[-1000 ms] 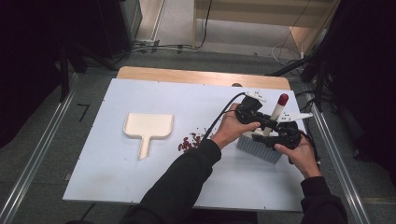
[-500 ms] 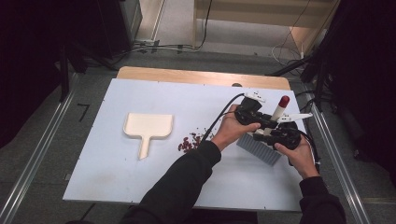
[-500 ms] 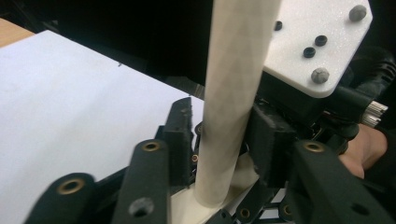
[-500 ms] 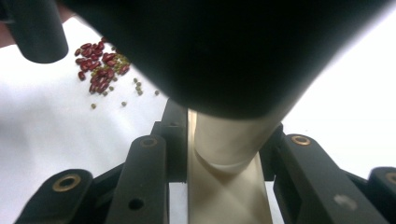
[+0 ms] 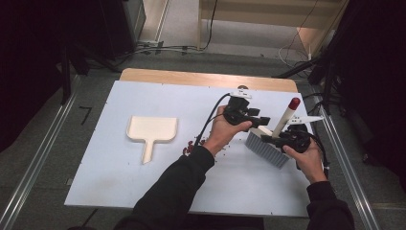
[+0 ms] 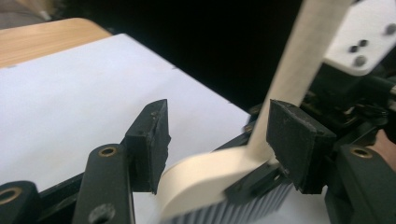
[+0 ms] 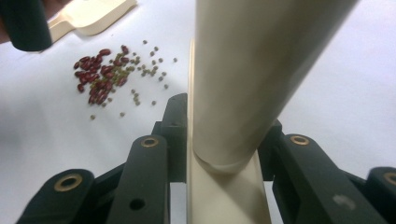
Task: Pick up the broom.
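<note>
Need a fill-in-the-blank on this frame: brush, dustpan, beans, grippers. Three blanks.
1. The right gripper is shut on the brush by its ____.
2. The left gripper has just been opening; its jaws stand ____ the brush head without pressing it.
3. The beans lie between the brush and the ____.

Missing: handle; around; dustpan

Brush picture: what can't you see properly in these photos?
- Right tongs: in the right gripper view the brush handle hides their pads.
- Bristles: the left gripper view's bottom edge cuts them off.
- Beans: in the high view the left sleeve covers part, and they are too small to count.
- Dustpan: the right gripper view's top edge cuts it off.
</note>
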Tool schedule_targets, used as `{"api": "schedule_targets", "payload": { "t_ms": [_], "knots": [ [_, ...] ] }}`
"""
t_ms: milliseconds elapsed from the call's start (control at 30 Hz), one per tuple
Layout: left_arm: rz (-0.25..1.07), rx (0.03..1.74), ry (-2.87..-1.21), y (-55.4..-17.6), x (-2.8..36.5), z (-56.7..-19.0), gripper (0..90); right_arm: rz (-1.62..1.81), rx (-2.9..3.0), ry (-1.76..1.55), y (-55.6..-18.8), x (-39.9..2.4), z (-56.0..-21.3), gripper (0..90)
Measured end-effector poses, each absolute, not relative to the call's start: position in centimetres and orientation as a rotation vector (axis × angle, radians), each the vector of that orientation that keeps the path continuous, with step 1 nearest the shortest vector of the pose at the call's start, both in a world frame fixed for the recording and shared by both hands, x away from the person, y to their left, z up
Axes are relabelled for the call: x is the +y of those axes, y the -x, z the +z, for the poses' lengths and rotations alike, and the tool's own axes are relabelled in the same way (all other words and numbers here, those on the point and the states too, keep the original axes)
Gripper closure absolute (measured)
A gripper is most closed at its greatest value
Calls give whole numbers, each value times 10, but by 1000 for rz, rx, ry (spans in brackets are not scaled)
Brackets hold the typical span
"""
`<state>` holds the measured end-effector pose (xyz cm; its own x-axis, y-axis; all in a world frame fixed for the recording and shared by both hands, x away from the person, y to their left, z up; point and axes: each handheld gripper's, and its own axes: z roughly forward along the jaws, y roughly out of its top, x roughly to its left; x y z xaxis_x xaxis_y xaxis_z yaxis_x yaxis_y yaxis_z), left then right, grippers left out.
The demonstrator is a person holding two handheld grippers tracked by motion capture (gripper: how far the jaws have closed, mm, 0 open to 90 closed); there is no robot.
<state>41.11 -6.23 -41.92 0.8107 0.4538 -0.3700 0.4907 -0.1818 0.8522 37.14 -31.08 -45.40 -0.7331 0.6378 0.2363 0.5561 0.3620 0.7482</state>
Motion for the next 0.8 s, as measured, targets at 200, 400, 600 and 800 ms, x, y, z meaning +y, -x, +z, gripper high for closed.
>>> {"api": "schedule_targets", "payload": {
  "t_ms": [200,400,600,800],
  "knots": [
    [19,806,-1786,-409,-33,-420,381,1330,2488,-1119,-373,-309,-454,642],
    [74,896,-1764,-401,0,-421,355,1343,2464,-1136,-374,-305,-453,642],
    [122,967,-1741,-384,36,-424,355,1341,2438,-1156,-376,-299,-453,642],
    [190,1053,-1715,-363,78,-426,354,1338,2406,-1173,-378,-295,-452,643]
  ]
}}
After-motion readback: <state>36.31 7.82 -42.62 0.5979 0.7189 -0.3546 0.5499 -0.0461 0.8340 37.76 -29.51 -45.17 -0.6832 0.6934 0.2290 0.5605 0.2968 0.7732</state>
